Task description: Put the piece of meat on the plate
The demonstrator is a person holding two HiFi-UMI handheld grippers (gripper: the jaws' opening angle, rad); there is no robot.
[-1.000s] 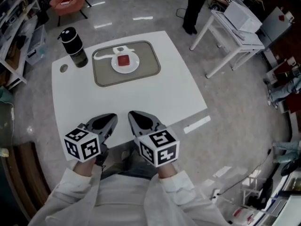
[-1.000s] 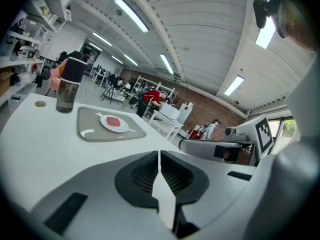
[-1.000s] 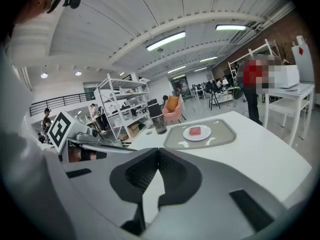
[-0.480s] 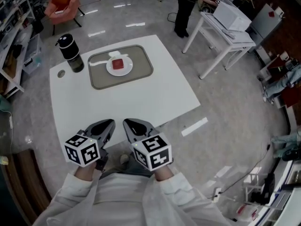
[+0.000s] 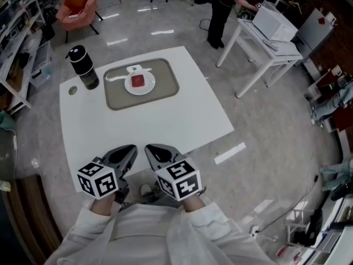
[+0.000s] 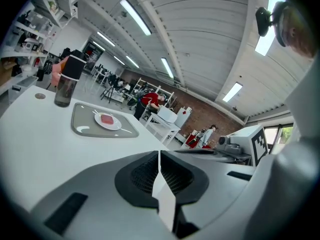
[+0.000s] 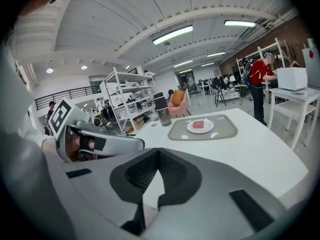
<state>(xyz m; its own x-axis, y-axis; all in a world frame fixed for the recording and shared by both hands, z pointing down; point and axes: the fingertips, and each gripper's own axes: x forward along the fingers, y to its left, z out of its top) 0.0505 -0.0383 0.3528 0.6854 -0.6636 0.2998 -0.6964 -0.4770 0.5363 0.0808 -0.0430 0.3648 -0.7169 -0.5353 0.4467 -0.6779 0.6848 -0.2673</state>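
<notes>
There are two tools. The left tool (image 5: 129,149) and the right tool (image 5: 150,149) are side by side at the near edge of the white bench (image 5: 149,126). They are close together but not touching. In the left gripper view the left tool (image 6: 159,154) is clenched tight with nothing in it. In the right gripper view the right tool (image 7: 159,151) is clenched tight too, with nothing in it.

There is one piece of meat (image 5: 138,81). It is red and lies in the middle of the one white plate (image 5: 148,86). The plate sits on the one gray tray (image 5: 165,87), near the far edge of the bench.

There is one dark bottle (image 5: 83,67). It stands up straight just beside the left end of the tray, near the far left corner. One small round spot (image 5: 72,90) is on the bench near the bottle, close to the left edge.

Between the tools and the tray the bench top is wide and bare. The right side of the bench is bare as well.

Past the right edge is open floor (image 5: 259,131). Farther off stands one other white table (image 5: 270,43), with a person (image 5: 220,10) beside it.
</notes>
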